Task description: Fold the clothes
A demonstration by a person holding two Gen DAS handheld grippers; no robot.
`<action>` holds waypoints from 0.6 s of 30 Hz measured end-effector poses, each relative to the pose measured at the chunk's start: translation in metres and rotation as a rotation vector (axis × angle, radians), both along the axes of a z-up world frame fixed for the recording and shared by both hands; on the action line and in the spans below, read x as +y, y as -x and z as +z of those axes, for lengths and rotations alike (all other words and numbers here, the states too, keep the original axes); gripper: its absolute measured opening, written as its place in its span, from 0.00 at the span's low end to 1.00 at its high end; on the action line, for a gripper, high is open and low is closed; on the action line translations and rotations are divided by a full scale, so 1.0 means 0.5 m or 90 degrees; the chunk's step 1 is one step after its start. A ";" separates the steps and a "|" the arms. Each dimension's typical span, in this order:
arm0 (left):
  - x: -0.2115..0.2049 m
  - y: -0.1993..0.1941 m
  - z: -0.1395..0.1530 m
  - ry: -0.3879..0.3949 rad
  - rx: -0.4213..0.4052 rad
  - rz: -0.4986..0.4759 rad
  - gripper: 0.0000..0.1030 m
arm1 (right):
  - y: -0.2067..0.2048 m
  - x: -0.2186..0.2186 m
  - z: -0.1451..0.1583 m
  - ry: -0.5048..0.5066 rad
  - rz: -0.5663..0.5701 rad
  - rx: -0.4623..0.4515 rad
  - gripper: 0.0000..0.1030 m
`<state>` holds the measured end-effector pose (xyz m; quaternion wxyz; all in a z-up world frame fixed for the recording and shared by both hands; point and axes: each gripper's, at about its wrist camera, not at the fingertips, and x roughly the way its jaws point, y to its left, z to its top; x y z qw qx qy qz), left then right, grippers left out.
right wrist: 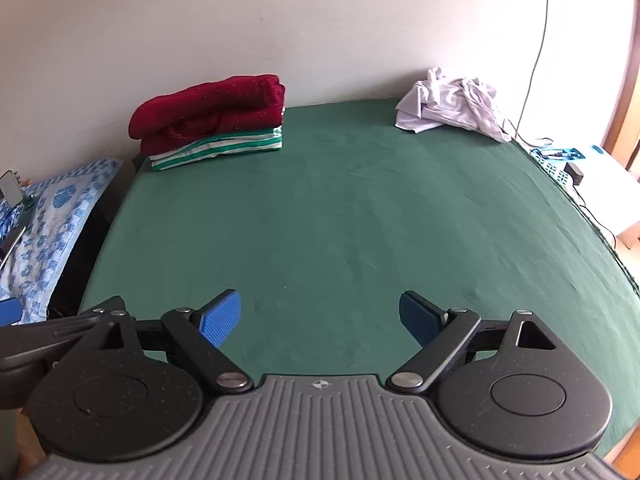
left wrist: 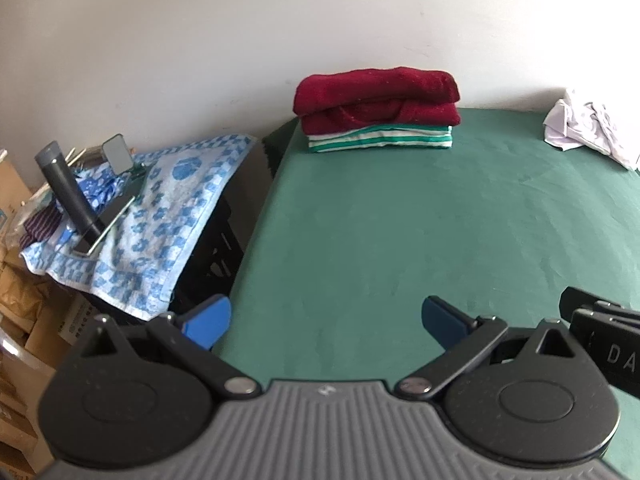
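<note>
A crumpled white garment (right wrist: 452, 104) lies at the far right of the green table (right wrist: 340, 216), against the wall; it also shows in the left wrist view (left wrist: 592, 128). A folded stack sits at the far left: a dark red garment (right wrist: 212, 108) on a green-and-white striped one (right wrist: 224, 148); the left wrist view shows the red one (left wrist: 376, 92) on the striped one (left wrist: 380, 138). My left gripper (left wrist: 326, 318) is open and empty over the table's near left edge. My right gripper (right wrist: 320, 316) is open and empty above the near table.
A blue patterned towel (left wrist: 160, 208) covers a dark crate left of the table, with a grey cylinder (left wrist: 68, 188) and a phone on it. Cardboard boxes (left wrist: 20, 300) stand further left. A cable (right wrist: 536, 48) and small items (right wrist: 560, 164) are by the right edge.
</note>
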<state>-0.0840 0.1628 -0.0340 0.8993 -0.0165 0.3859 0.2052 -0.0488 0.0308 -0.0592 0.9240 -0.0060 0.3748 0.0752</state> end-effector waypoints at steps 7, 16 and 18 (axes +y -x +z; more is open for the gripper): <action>-0.025 -0.008 0.003 -0.023 -0.003 -0.016 0.99 | 0.004 -0.024 -0.002 -0.019 -0.036 0.000 0.86; -0.036 -0.019 -0.009 -0.021 0.005 -0.026 0.99 | 0.001 -0.039 -0.010 -0.017 -0.047 0.005 0.86; -0.030 -0.018 -0.014 -0.016 0.010 -0.018 0.99 | -0.001 -0.036 -0.010 -0.016 -0.036 0.006 0.86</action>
